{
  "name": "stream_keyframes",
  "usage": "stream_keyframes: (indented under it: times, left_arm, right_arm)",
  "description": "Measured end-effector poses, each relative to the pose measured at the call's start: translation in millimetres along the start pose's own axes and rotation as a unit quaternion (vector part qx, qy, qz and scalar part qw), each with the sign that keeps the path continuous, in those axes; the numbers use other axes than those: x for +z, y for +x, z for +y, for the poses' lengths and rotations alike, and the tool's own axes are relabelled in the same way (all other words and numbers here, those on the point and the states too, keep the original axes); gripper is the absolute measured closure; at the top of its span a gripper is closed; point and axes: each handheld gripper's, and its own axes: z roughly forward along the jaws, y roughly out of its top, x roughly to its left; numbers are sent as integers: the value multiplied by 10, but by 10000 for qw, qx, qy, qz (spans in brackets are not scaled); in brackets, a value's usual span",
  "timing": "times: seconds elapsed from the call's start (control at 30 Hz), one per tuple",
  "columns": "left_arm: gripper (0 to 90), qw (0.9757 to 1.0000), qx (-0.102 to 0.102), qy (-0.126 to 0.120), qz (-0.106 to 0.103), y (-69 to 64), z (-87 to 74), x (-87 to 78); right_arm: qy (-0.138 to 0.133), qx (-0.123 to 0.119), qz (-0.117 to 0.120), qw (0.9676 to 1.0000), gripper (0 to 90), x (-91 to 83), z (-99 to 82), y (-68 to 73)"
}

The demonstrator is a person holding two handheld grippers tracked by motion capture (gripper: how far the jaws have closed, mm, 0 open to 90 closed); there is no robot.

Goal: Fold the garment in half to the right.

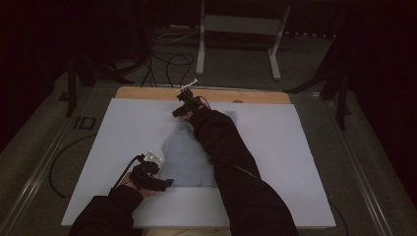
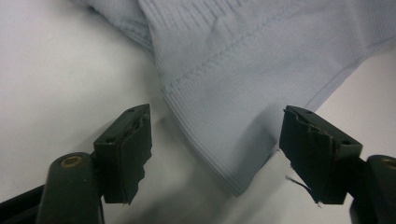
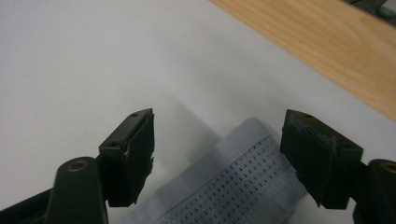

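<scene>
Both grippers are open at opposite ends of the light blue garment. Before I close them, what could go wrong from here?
1. The left gripper straddles a hem corner of the garment; closing may catch only the tip, which could slip out.
2. The right gripper has the mesh band lying flat on the white board; its jaws might pass over it.
3. The right sleeve lies across the cloth and could pin it during a lift.

A dim lab or recording studio: black curtains (image 1: 44, 39) surround a white-covered wooden table (image 1: 147, 93), cables (image 1: 169, 61) trail over grey carpet (image 1: 246, 69) beyond its far edge, beside a metal stand (image 1: 238, 24).
</scene>
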Motion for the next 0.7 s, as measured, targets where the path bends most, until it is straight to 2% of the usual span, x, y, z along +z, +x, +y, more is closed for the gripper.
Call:
stream_keyframes:
  times: [0.2, 0.23, 0.3, 0.4, 0.5, 0.7]
  left_arm:
    - [381, 9999, -117, -42, -39, 31, -1, -12]
    - [381, 9998, -153, -57, -119, 27, -4, -14]
    - [434, 9998, -119, -37, -175, 13, -4, -15]
    - [512, 9996, -47, 12, -282, -11, -1, -12]
    - [623, 9991, -66, 41, -418, -2, -1, -9]
    - [804, 9981, -120, 103, -593, -21, 16, 11]
  right_arm:
    - [156, -38, -118, 9998, 313, 105, -18, 13]
    - [213, -66, -168, 9996, 323, 120, -20, 17]
    - [320, -57, -256, 9991, 370, 159, -29, 28]
    - [417, -233, -446, 9979, 438, 177, -47, 47]
    - [462, -355, -561, 9967, 501, 175, -47, 56]
    - [521, -480, -723, 9949, 714, 152, -43, 62]
